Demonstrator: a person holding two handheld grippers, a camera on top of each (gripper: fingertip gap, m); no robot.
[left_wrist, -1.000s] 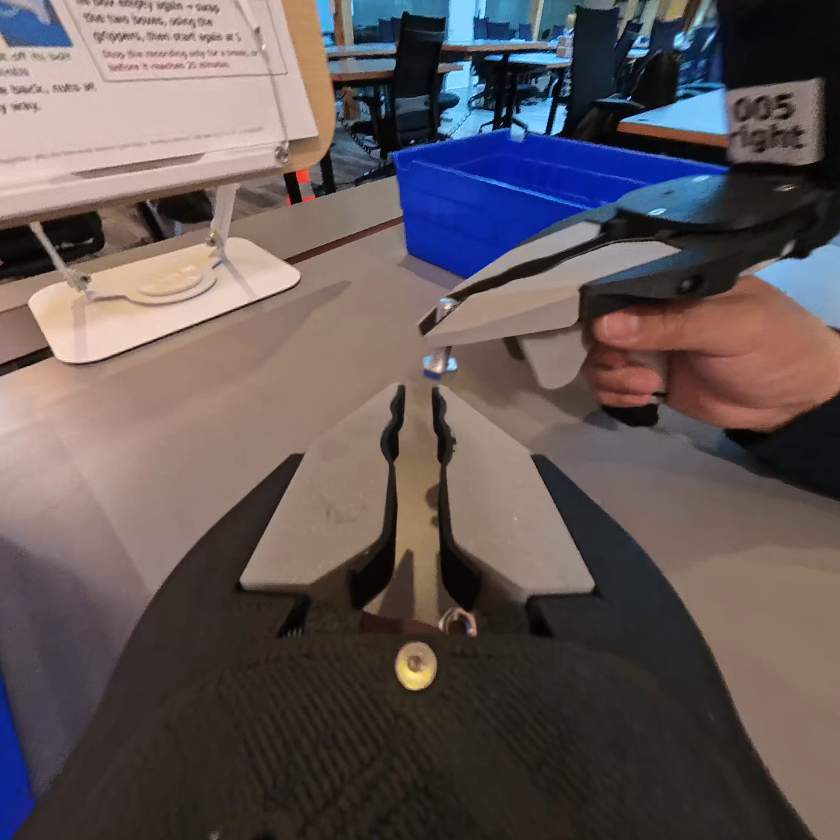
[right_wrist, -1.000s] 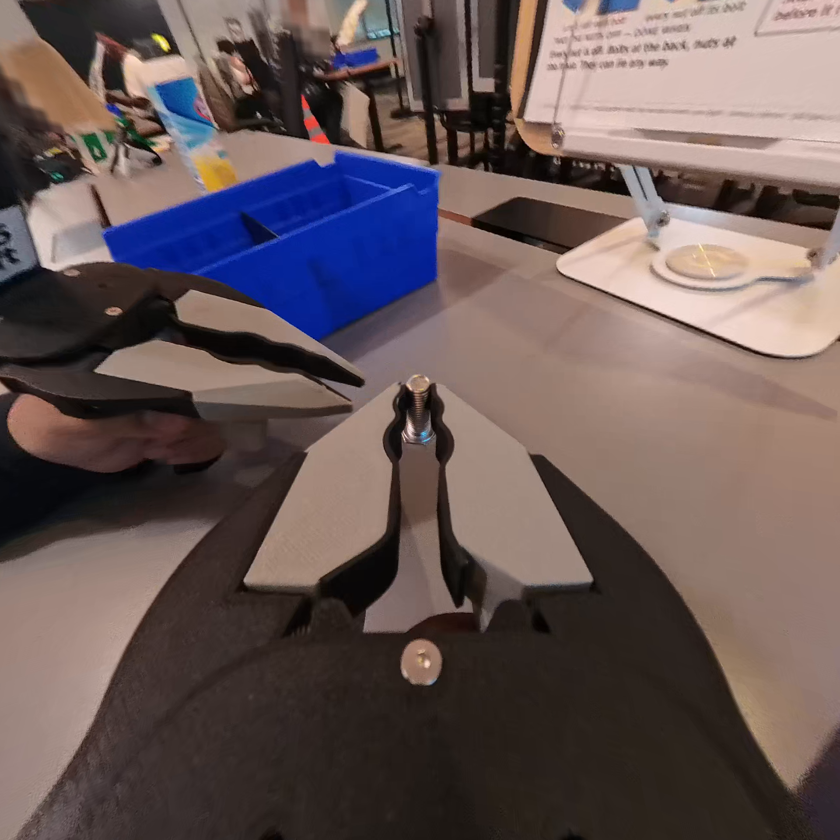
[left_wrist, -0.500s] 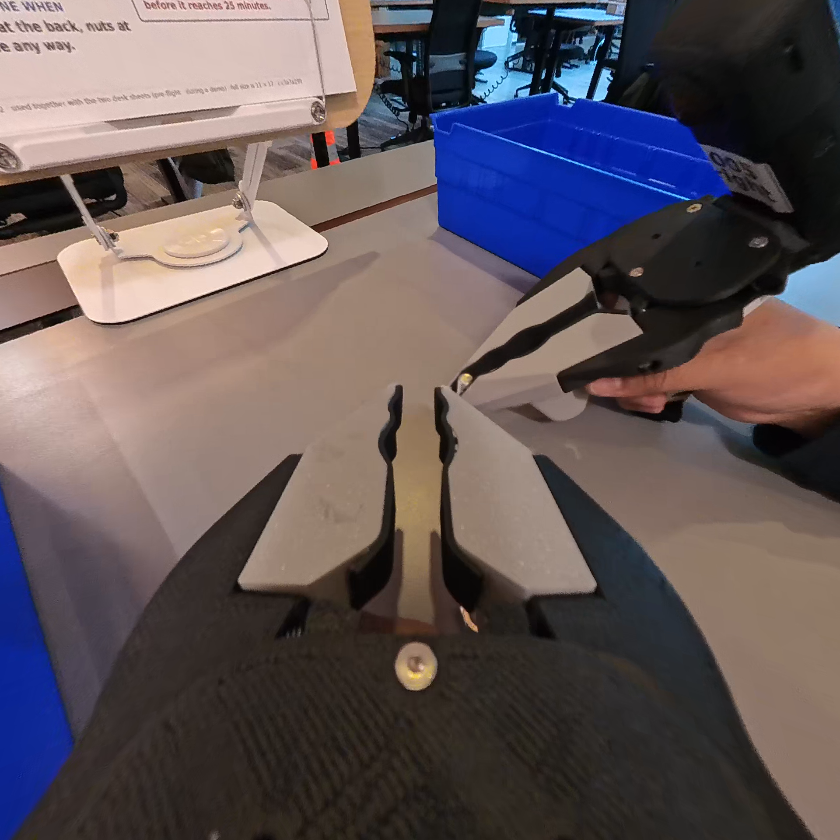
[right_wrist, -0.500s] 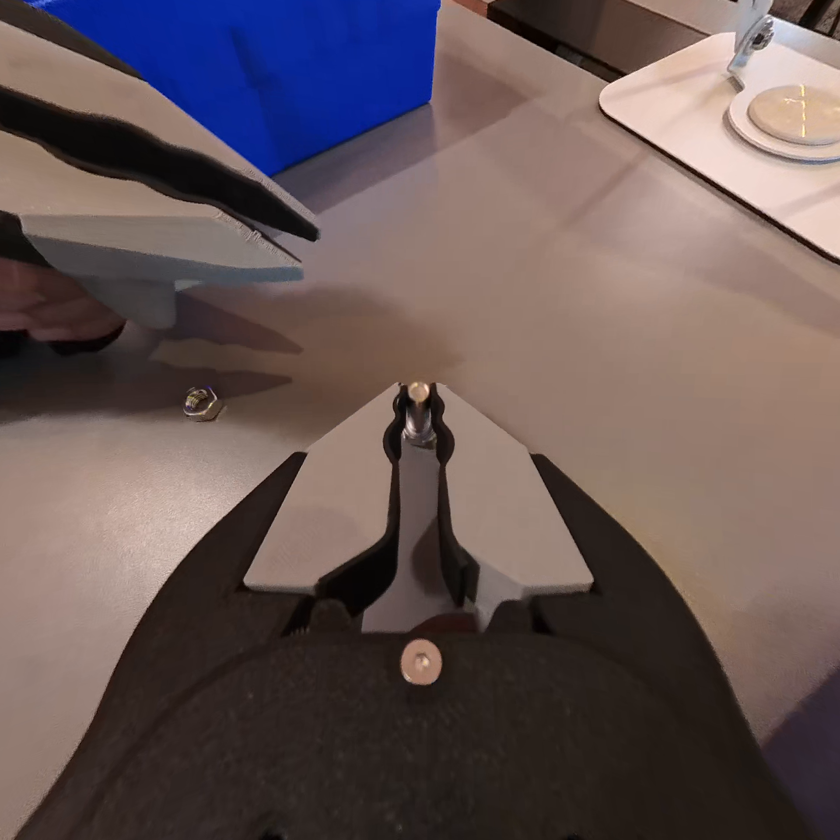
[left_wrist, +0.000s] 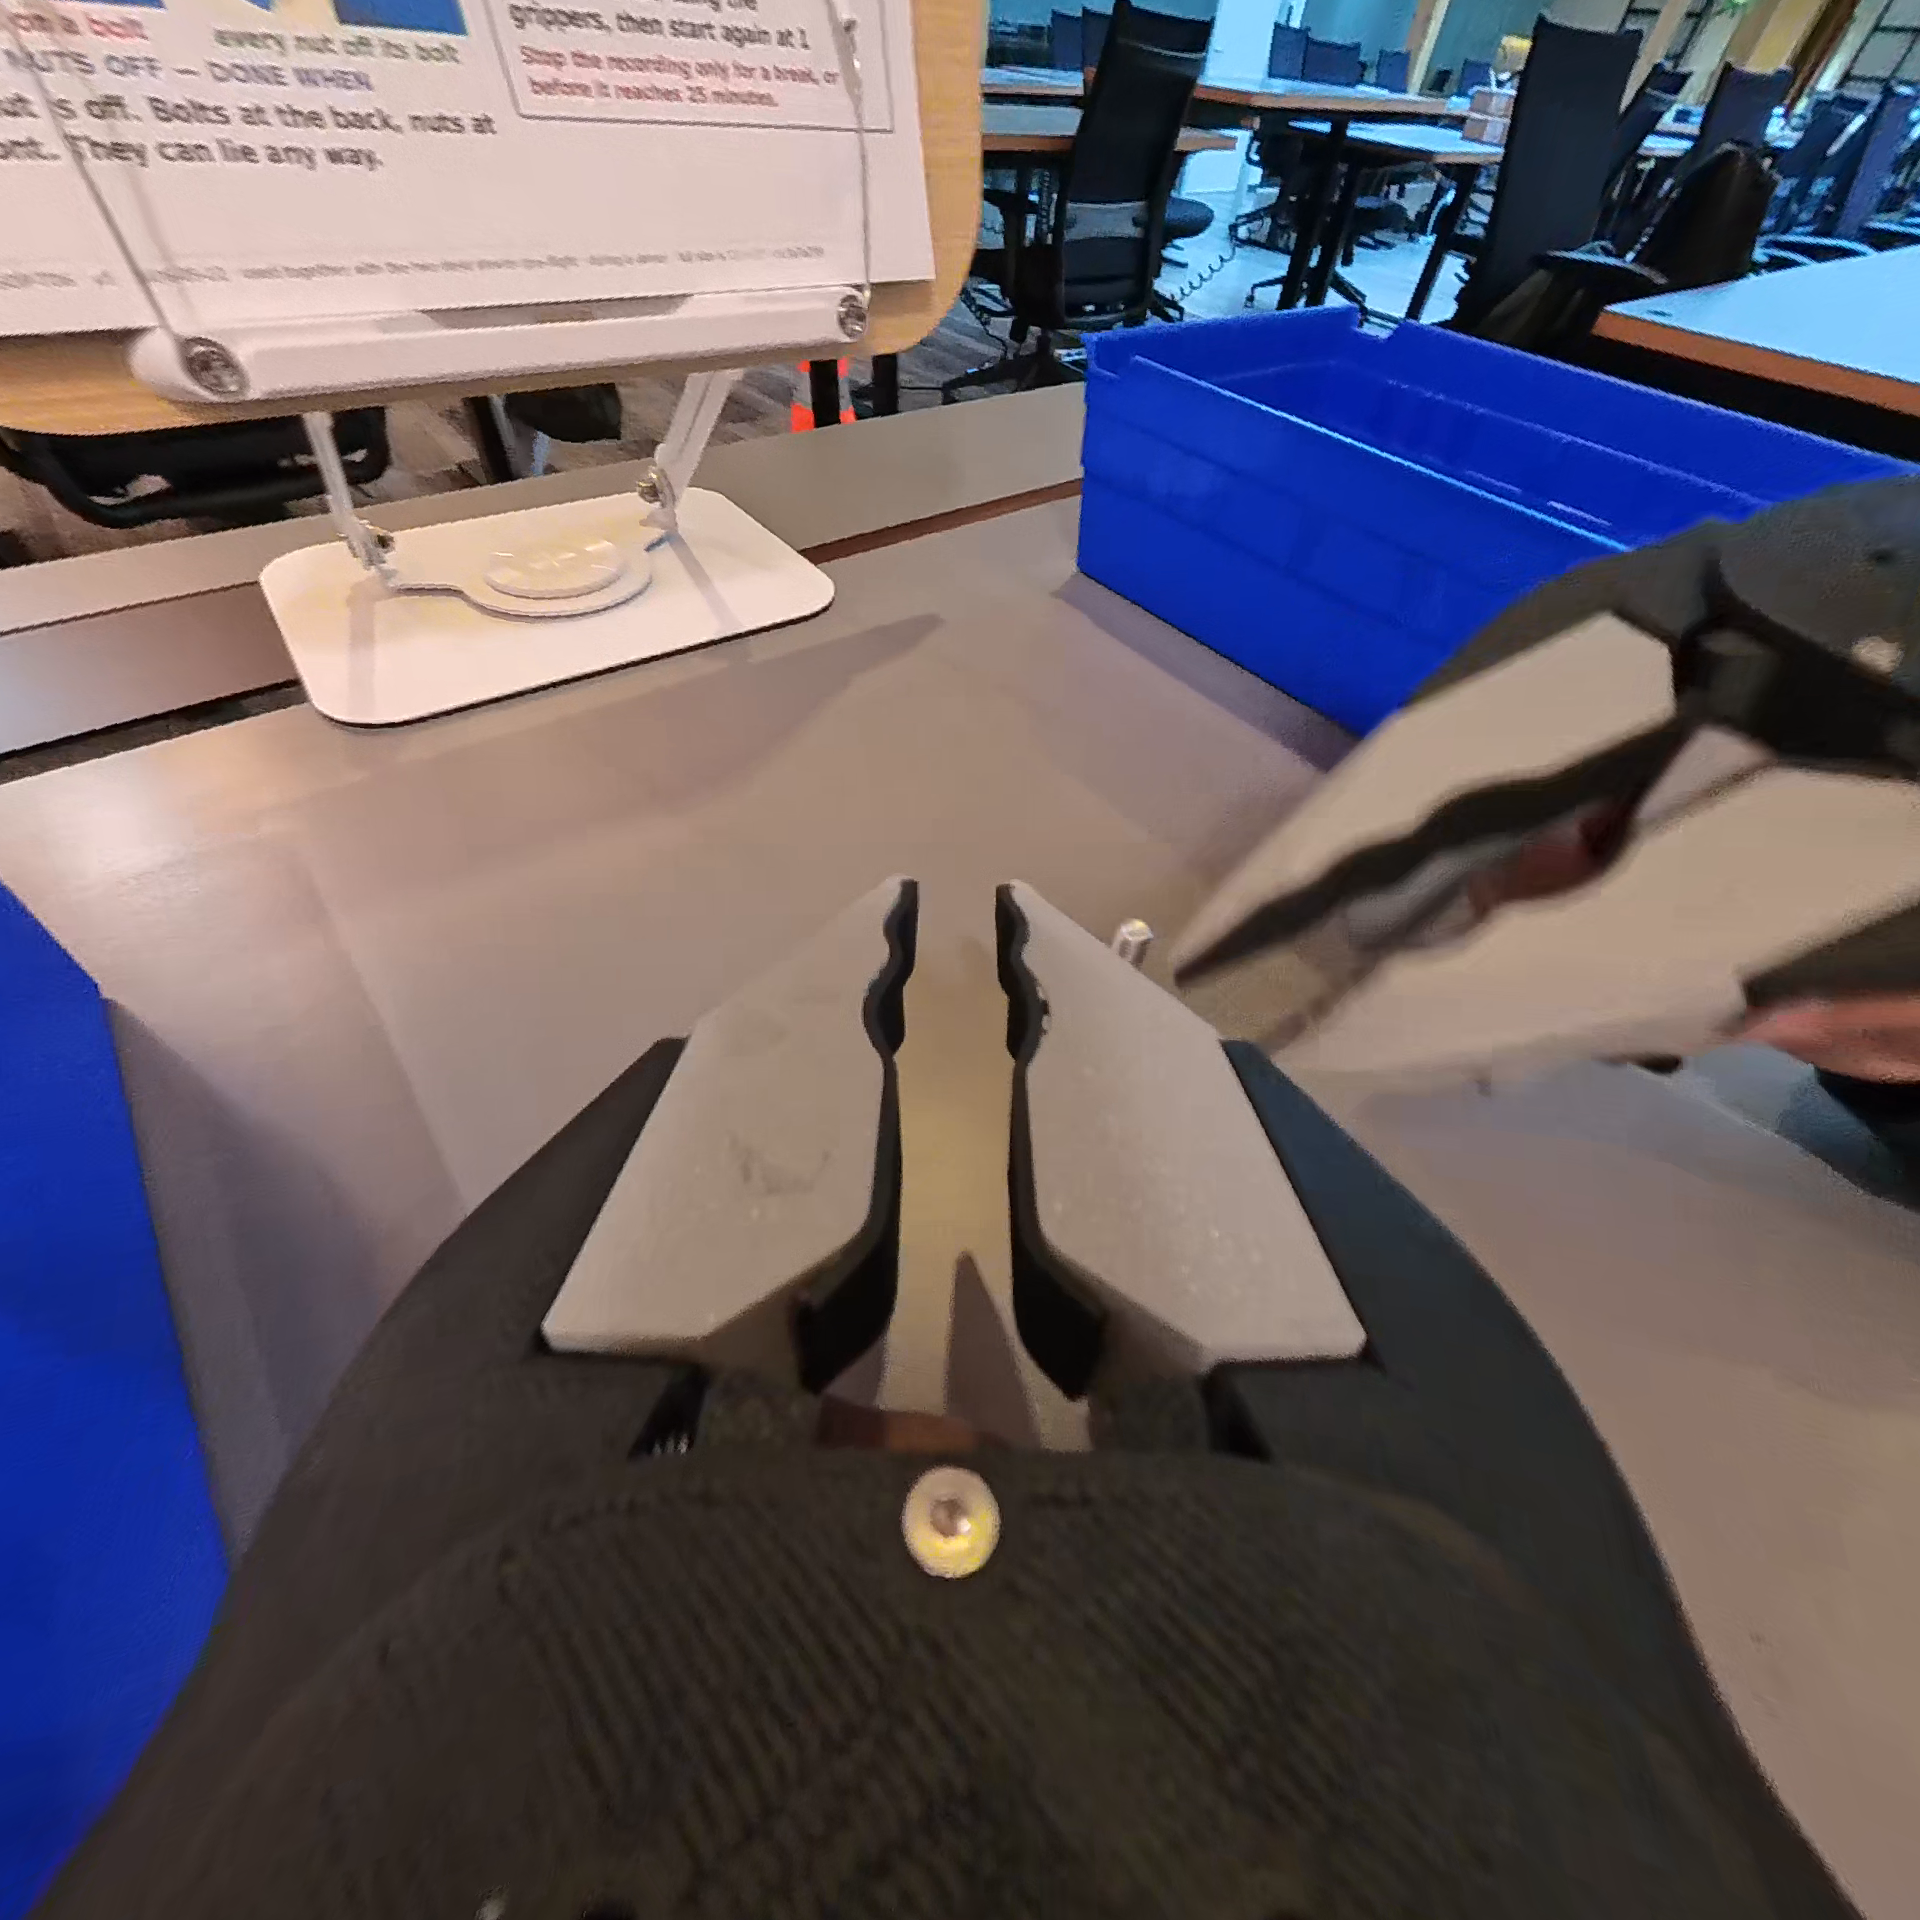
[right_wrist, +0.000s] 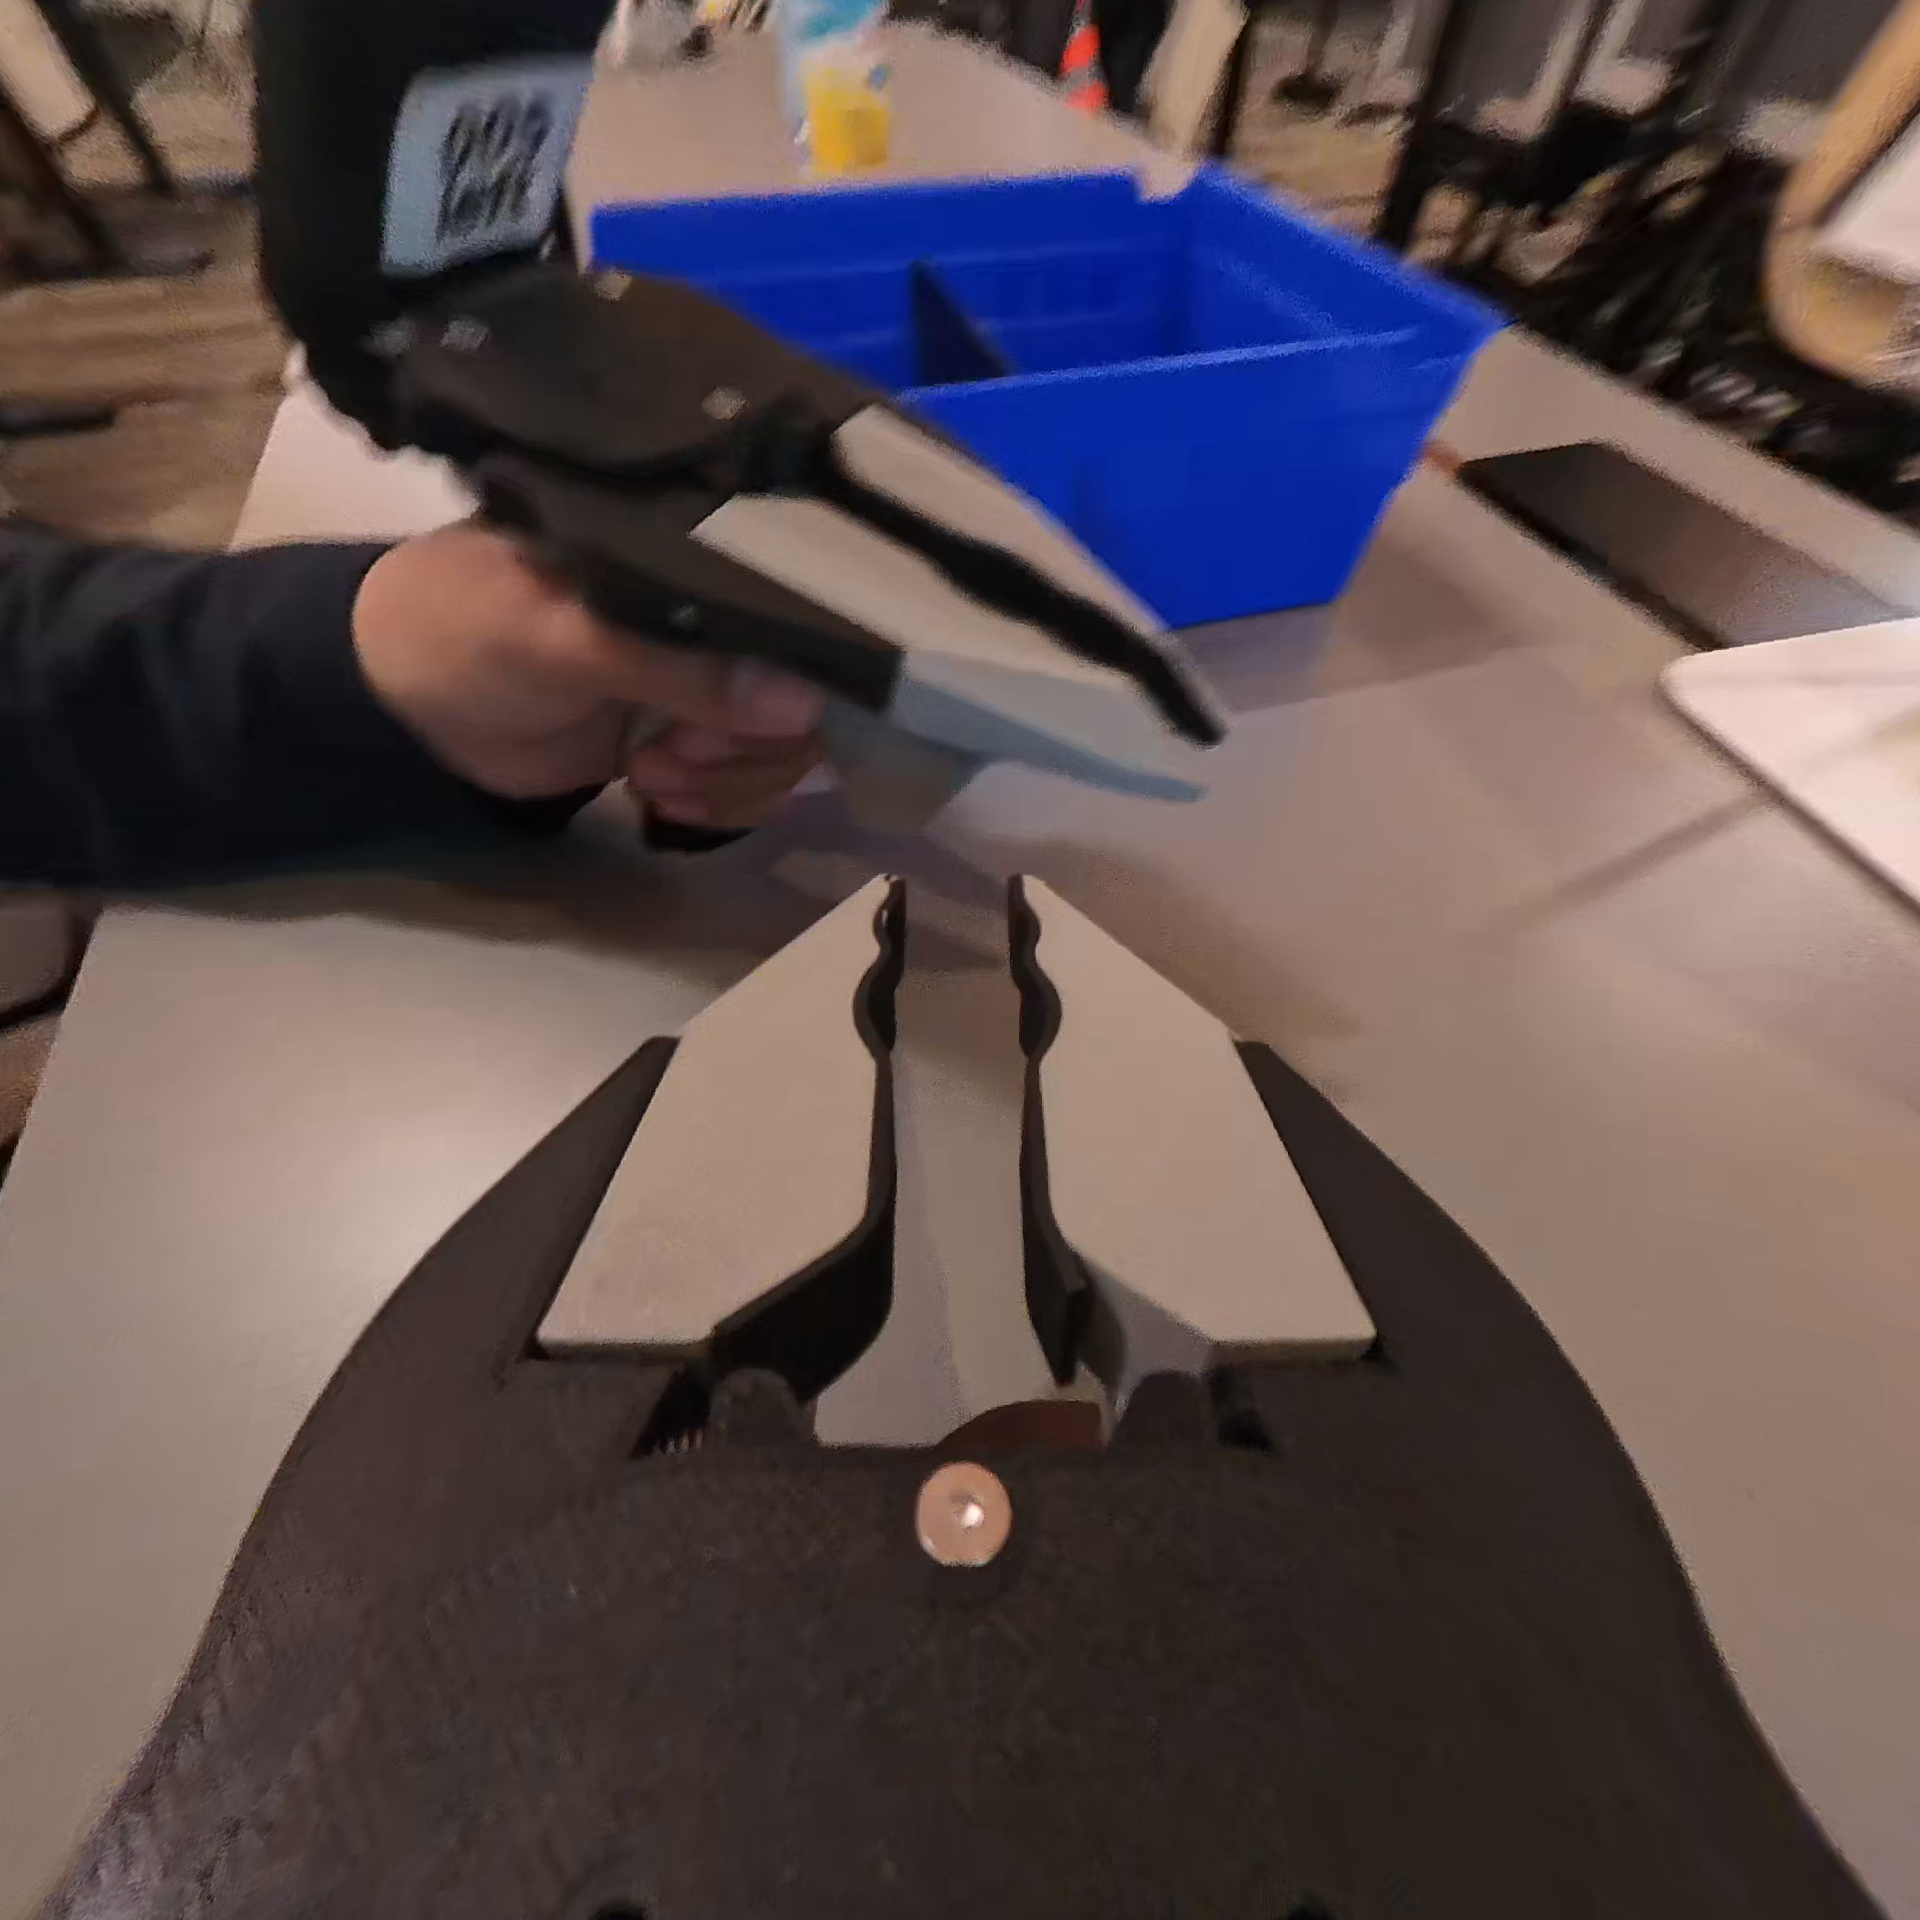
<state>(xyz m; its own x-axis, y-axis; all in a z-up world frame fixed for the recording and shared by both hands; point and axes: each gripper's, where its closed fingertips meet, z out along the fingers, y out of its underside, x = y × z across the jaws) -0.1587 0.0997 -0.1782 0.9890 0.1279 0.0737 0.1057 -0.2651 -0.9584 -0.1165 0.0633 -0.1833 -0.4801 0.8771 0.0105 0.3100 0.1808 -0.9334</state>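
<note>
Small metal bolt (left_wrist: 1132, 935) seems to lie loose on grey table (left_wrist: 520, 883); blurry, hard to be sure. Nothing holds it.

Right gripper (right_wrist: 956, 904): tip just beside bolt, jaws apart, nothing between.

Left gripper (left_wrist: 956, 914): right finger edge close by bolt, jaws a little apart, nothing between. Hand (right_wrist: 499, 665) grips its handle.

Blue bin (left_wrist: 1299, 540) behind bolt, off to right. White paper stand (left_wrist: 540, 623) behind bolt, off to left. Second blue bin (right_wrist: 1195, 499) sits well away from bolt on left.

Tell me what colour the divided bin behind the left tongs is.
Bright blue bin, clearest in the right wrist view.
</note>
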